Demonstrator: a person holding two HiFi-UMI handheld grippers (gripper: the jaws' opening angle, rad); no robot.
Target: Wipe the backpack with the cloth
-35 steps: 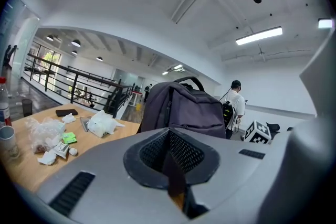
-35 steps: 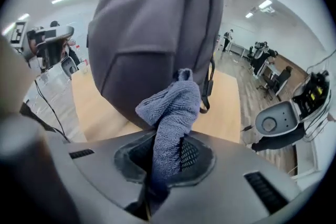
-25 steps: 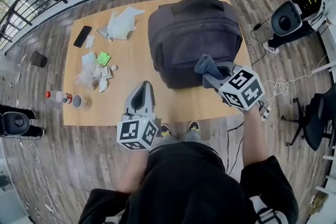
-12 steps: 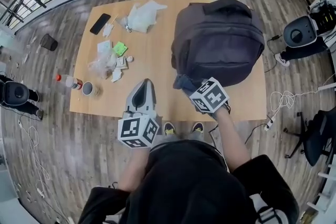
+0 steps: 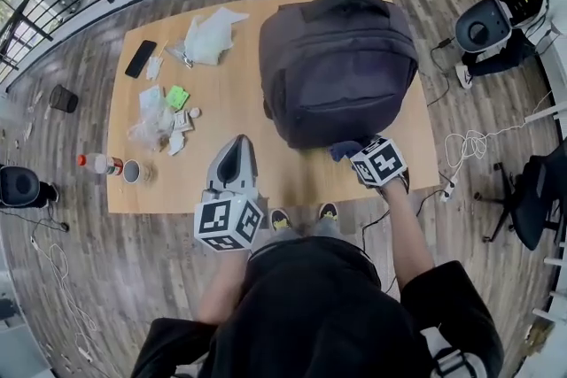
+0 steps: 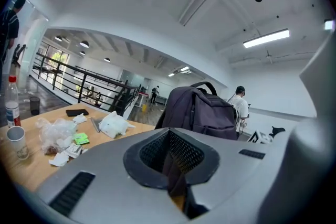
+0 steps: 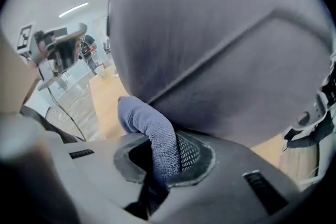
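Wide hall, plank floor, a railing along the far side; in the middle, a wooden table [image 5: 239, 115]. On its right half, the backpack [image 5: 341, 66]: dark, upright, handle on top, front towards the person. On the left half, well apart from it, loose clutter: phone [image 5: 140, 59], plastic bag [image 5: 211, 35], bottle [image 5: 99, 163], cup [image 5: 131, 171]. In the right gripper [image 5: 353, 153], the cloth [image 5: 337, 150]: pinched between jaws closed tight on it, a blue fold bulging out past the tips and lying against the backpack's grey fabric. A second ago, up on the middle of the front; now down at the foot of the front, just above the tabletop and close to the table's near edge. Reads as one downward stroke run out to its end. Over the near edge, left of the backpack, the left gripper [image 5: 236, 142]: jaws pressed together on nothing, in much the same spot as a second ago, clear of the backpack. For the task: one strip of the front likely wiped, the sides and top probably not yet. Next, probably a lift and a fresh pass beside that strip. With no brace from the left, some risk of the backpack sliding or tipping under the rub.
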